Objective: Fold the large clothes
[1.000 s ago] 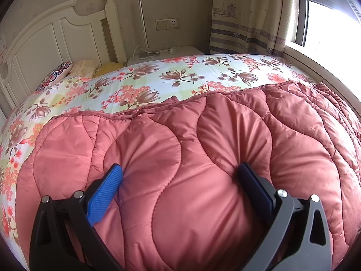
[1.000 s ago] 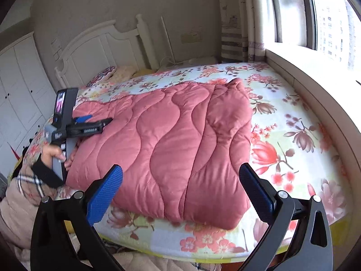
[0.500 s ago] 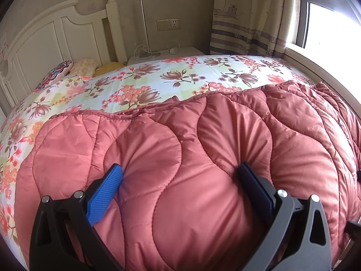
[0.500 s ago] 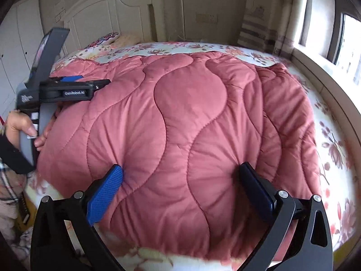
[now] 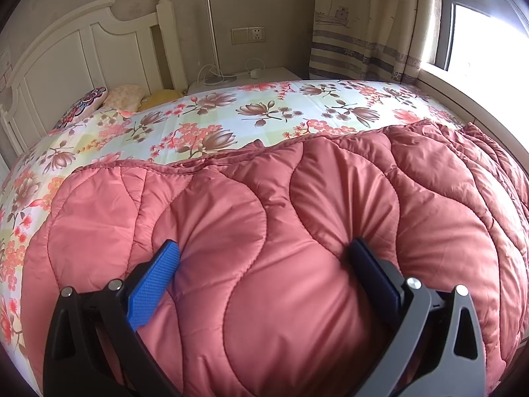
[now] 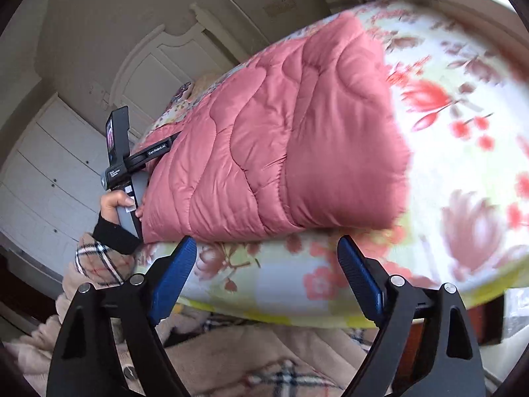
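On bed, folded pink quilted coat fills 6 o'clock. Left gripper spread, pressing its padding. Right gripper spread, empty, off coat's edge. Likely flattening fold; next, regrip edge.

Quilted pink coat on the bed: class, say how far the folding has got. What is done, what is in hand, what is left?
Done: the coat lies doubled into a thick block on the floral sheet. In hand: the left claw is open, pressed into its near edge; the right claw hangs open off the bed, holding nothing. Left: probably one more fold, since the block spans much of the bed's width.
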Demonstrator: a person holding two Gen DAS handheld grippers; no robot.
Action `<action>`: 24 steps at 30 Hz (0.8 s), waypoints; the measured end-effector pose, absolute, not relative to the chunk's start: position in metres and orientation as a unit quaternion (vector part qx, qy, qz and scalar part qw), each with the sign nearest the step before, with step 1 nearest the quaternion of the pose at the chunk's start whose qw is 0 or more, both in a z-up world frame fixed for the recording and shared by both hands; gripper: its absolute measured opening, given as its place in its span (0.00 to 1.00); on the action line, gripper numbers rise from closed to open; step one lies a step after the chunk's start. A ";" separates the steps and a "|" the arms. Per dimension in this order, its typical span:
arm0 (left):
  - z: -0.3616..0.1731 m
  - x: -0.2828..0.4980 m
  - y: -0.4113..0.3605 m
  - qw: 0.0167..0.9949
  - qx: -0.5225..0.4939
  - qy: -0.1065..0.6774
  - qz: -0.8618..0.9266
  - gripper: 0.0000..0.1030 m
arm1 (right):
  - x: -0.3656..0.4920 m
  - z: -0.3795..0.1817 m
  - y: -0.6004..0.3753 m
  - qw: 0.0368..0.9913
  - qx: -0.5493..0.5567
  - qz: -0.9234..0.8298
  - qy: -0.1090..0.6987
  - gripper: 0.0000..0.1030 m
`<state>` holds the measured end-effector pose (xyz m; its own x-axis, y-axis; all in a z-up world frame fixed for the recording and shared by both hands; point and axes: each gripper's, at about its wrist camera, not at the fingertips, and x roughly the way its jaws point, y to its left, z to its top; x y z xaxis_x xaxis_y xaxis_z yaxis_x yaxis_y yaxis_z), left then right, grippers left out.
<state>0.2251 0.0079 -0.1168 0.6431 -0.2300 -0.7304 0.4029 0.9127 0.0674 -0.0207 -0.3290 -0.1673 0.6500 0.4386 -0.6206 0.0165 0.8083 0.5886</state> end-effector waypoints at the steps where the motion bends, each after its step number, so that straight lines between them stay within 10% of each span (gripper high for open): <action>1: -0.117 0.226 0.009 0.898 0.110 0.386 -0.177 0.98 | -0.020 -0.169 -0.326 0.870 0.280 0.114 0.390 0.83; 11: -0.120 0.236 0.015 0.894 0.087 0.405 -0.171 0.98 | 0.059 -0.170 -0.319 0.870 0.426 0.021 0.248 0.84; 13: -0.119 0.238 0.019 0.897 0.077 0.405 -0.159 0.98 | 0.064 -0.170 -0.320 0.872 0.425 0.022 0.243 0.53; 16: -0.117 0.234 0.019 0.903 0.078 0.396 -0.149 0.98 | 0.047 -0.163 -0.325 0.879 0.423 0.034 0.216 0.34; 24: -0.054 0.203 -0.020 0.918 0.120 0.341 -0.165 0.98 | -0.022 -0.127 -0.317 0.927 0.330 0.035 0.172 0.32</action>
<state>0.2032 -0.0197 -0.0537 0.7128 -0.2203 -0.6659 0.3846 0.9167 0.1084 -0.0217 -0.3172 -0.1274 0.9383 0.1781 -0.2965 0.0494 0.7795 0.6244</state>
